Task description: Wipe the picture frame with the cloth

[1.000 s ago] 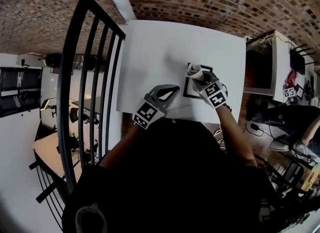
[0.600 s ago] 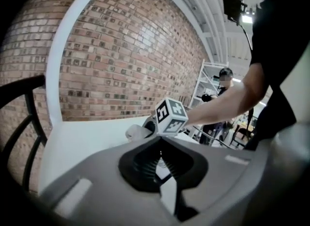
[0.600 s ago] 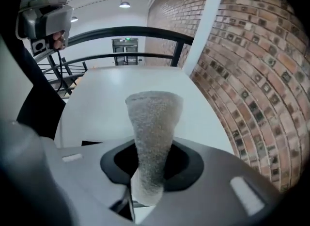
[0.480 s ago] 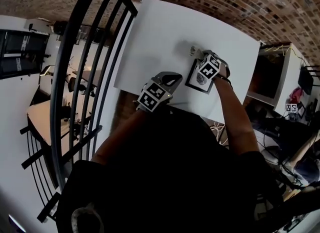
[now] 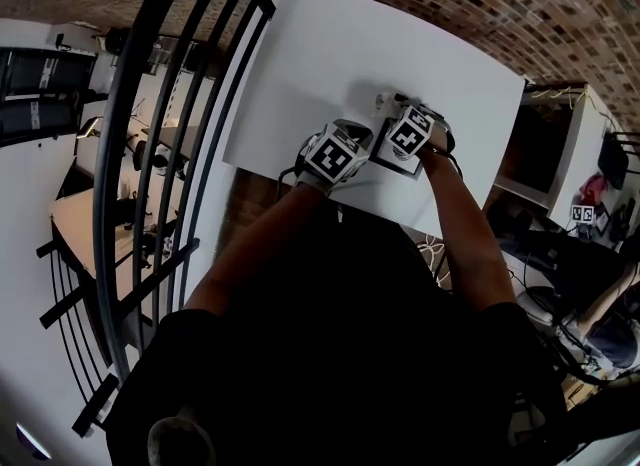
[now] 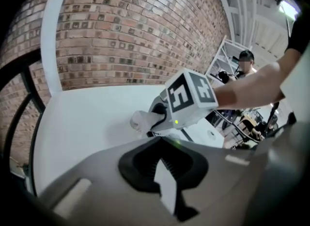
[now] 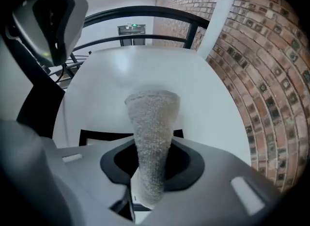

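Note:
The picture frame [image 5: 398, 162], black-edged with a white picture, lies near the front edge of the white table [image 5: 330, 54], mostly hidden under both grippers. My right gripper [image 5: 396, 114] is shut on a rolled grey-white cloth [image 5: 384, 102], whose free end reaches past the frame's far edge. In the right gripper view the cloth [image 7: 152, 118] stands out from the shut jaws [image 7: 152, 147], over the frame's black edge [image 7: 97, 135]. My left gripper [image 5: 364, 135] sits just left of the frame, shut with nothing in it. From the left gripper view [image 6: 163, 145] I see the right gripper's marker cube [image 6: 189, 96] and the cloth [image 6: 142, 121].
A black metal railing [image 5: 170, 104] runs along the table's left side, with a drop to a lower floor behind it. A brick wall [image 5: 480, 4] borders the far side. A dark cabinet [image 5: 530, 144] stands right of the table. A person [image 6: 244, 60] is far behind.
My left gripper has moved right and forward until it sits beside the right one at the frame. The right gripper with the cloth has shifted toward the frame's far left corner.

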Available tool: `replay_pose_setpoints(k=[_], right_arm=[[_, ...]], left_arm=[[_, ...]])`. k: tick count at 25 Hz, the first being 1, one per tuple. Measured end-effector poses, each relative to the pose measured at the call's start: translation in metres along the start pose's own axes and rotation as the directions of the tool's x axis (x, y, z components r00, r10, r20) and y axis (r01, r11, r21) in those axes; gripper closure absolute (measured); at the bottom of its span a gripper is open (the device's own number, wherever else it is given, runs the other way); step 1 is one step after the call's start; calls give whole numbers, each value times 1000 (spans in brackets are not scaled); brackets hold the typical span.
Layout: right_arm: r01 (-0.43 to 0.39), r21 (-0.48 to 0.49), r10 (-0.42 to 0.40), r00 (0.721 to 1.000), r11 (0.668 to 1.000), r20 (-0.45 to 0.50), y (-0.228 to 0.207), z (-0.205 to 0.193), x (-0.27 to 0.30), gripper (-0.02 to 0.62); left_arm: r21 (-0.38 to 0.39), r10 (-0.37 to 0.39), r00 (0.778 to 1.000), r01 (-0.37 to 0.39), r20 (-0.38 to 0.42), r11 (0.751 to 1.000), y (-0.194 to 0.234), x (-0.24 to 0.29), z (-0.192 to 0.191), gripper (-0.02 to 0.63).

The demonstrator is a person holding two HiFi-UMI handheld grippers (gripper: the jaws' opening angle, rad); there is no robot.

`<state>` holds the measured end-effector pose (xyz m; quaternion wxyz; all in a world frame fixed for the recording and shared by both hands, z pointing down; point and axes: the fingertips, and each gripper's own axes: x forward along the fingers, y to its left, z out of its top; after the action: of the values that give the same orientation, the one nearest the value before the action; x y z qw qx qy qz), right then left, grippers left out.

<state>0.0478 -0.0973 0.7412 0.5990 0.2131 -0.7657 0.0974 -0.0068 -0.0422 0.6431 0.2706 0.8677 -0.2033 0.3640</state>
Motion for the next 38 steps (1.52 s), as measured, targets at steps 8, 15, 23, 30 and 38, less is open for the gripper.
replay_pose_setpoints(k=[8,15,23,30,38], right_arm=[[-123,-28,123,992,992,-18,64,-3,-7,494],[-203,-100,199,979,974,-47,116,-7,-21,489],[-212,-111,209,977,971,-37,135,-16,-32,489],[-68,-5,68,997,998,-40,30,-46,-50,489],[67,34,-63,993,997,-102,-54,-61,-35,489]], left_arm=[[-93,10,1000,-7,23,996,13,5,-4,605],[-50,22,1000,-22,5,999,8,1,3,605],[-21,20,1000,-20,3,1000,1,3,5,604],[-6,21,1000,-21,7,1000,-2,9,22,604],[22,33,999,-32,-8,999,-6,16,12,604]])
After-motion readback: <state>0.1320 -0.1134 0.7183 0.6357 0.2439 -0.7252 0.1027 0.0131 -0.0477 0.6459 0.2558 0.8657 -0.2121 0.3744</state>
